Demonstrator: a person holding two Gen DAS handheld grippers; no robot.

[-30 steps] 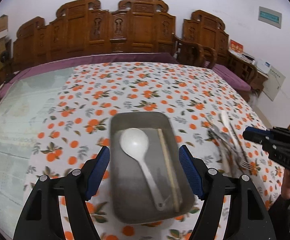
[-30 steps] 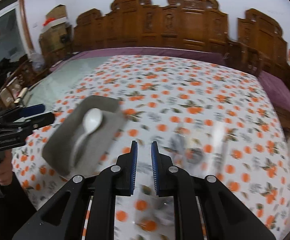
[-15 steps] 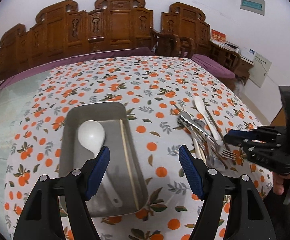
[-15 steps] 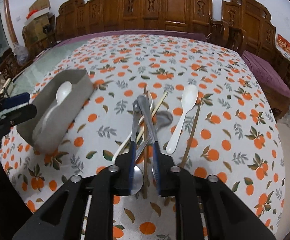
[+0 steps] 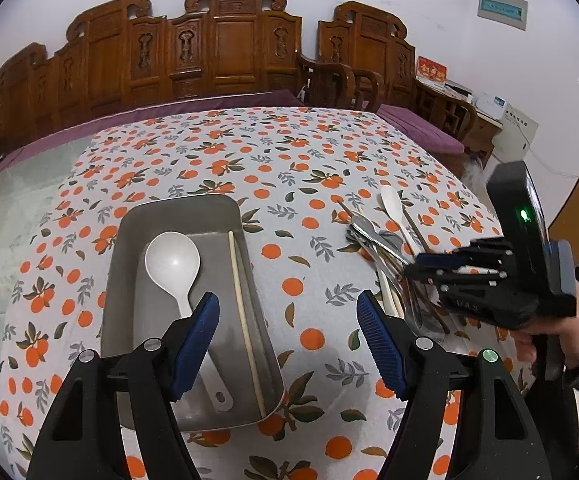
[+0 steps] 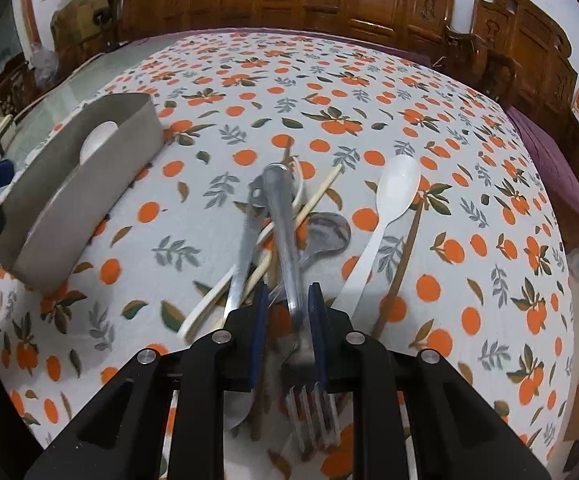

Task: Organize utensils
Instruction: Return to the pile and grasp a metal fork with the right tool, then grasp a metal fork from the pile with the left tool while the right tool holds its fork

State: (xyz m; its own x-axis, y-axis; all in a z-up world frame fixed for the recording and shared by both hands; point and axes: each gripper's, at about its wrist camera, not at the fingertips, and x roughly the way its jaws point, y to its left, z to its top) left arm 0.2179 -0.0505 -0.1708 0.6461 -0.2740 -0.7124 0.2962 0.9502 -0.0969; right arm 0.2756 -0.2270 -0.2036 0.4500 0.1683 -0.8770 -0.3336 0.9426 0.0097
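Right gripper (image 6: 288, 322) lowered astride fork (image 6: 289, 248), tray (image 5: 193, 304) well apart, left

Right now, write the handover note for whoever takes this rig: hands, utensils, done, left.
Left gripper: open, empty, hovering over the near end of the metal tray.
Right gripper: fingers straddle the metal fork handle in the pile; whether the pads press on it cannot be told.
In the tray: one white spoon and one chopstick.
Left on the tablecloth: the fork, a metal spoon, a second white spoon, chopsticks and other cutlery, crossed in a heap.
Next, probably: grip the fork, carry it to the tray, then clear the rest.
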